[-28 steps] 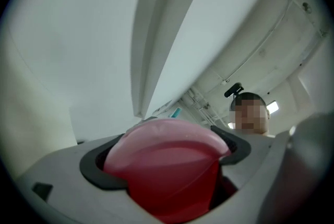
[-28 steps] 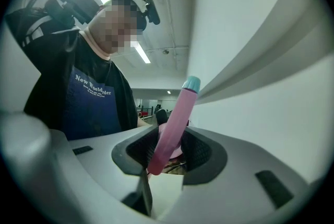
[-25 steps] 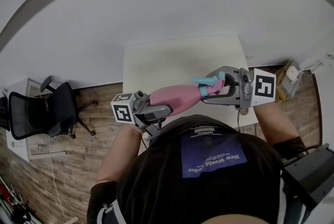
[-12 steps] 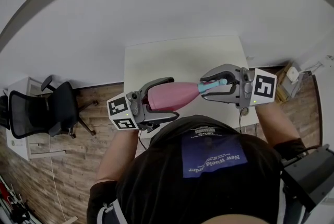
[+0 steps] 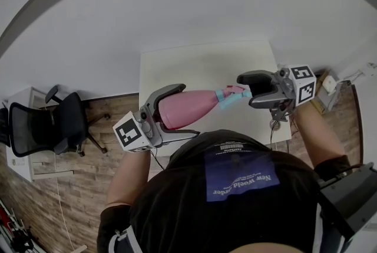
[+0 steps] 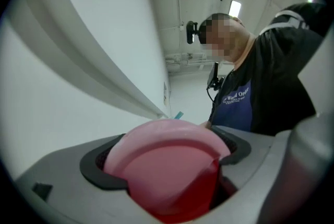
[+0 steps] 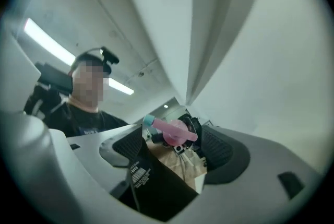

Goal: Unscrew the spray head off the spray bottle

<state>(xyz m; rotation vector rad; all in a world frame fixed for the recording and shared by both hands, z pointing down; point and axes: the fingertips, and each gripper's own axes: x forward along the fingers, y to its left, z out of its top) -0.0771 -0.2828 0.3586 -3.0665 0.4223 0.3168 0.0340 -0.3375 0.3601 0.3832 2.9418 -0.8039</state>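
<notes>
The left gripper [image 5: 187, 111] is clamped on the pink spray bottle [image 5: 191, 108], one jaw on the far side of the body and one on the near side. In the left gripper view the bottle's round base fills the space between the dark pads, which press on it at both sides. The bottle lies roughly level in the air over the near edge of the white table [image 5: 206, 63], base to the left and neck to the right.

The right gripper [image 5: 247, 91] holds nothing. Its jaws stand wide apart and have just been opening. The spray head [image 5: 234, 92] is on the bottle's neck, joined by a teal collar [image 5: 220, 95]. The head points right, and its tip reaches just in between the right gripper's fingertips. In the right gripper view the pink head shows in the gap between the two ribbed pads [image 7: 222, 151], with clear space on each side, so neither pad touches it. The two grippers face each other along the bottle, the left at its thick body and the right at the end of the spray head.

On the wooden floor at the far left, well apart from the table, stands a black office chair [image 5: 56, 122].
</notes>
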